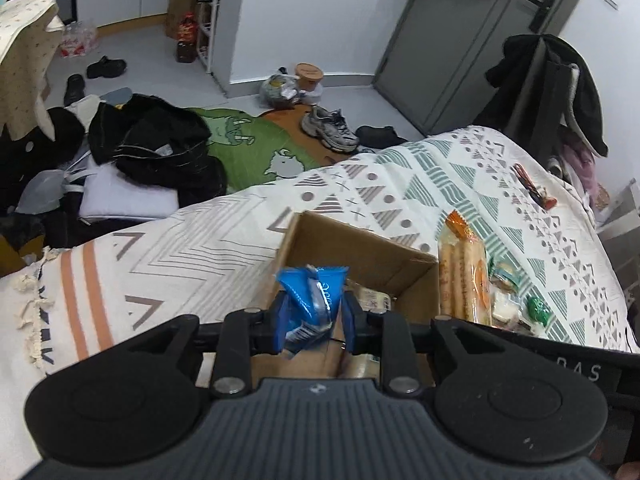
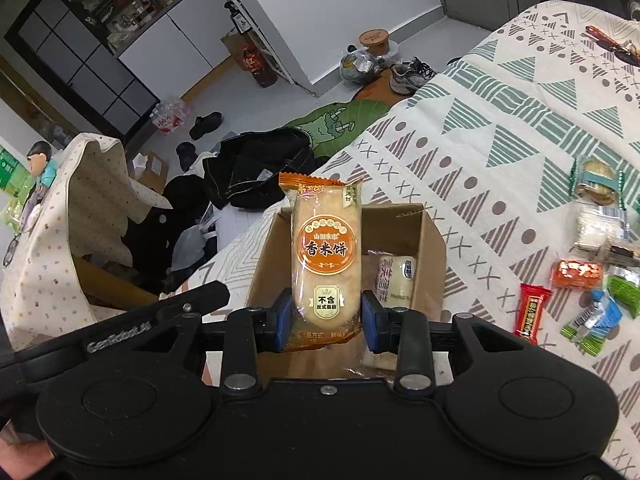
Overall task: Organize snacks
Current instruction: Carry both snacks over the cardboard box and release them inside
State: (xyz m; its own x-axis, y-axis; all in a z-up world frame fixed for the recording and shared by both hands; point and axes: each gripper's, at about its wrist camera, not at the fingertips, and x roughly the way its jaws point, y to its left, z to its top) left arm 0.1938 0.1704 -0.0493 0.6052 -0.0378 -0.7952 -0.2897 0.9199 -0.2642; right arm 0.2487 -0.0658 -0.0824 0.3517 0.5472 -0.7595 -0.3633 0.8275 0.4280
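Observation:
My left gripper (image 1: 314,322) is shut on a blue snack packet (image 1: 314,300) and holds it over the open cardboard box (image 1: 360,248) on the patterned bedspread. My right gripper (image 2: 326,320) is shut on an orange rice-cracker pack (image 2: 325,256), held upright above the same box (image 2: 430,248). A white wrapped snack (image 2: 396,276) lies inside the box. In the left wrist view the right gripper's orange pack (image 1: 464,272) shows beside the box. Several loose snacks lie on the bedspread to the right, among them a red bar (image 2: 530,314) and an orange packet (image 2: 576,274).
The bedspread (image 1: 420,184) ends at an edge to the left, with the floor below. Black clothes (image 1: 156,144), a green rug (image 1: 256,148) and sneakers (image 1: 330,128) lie on the floor. A red-handled tool (image 1: 532,188) lies on the far bedspread.

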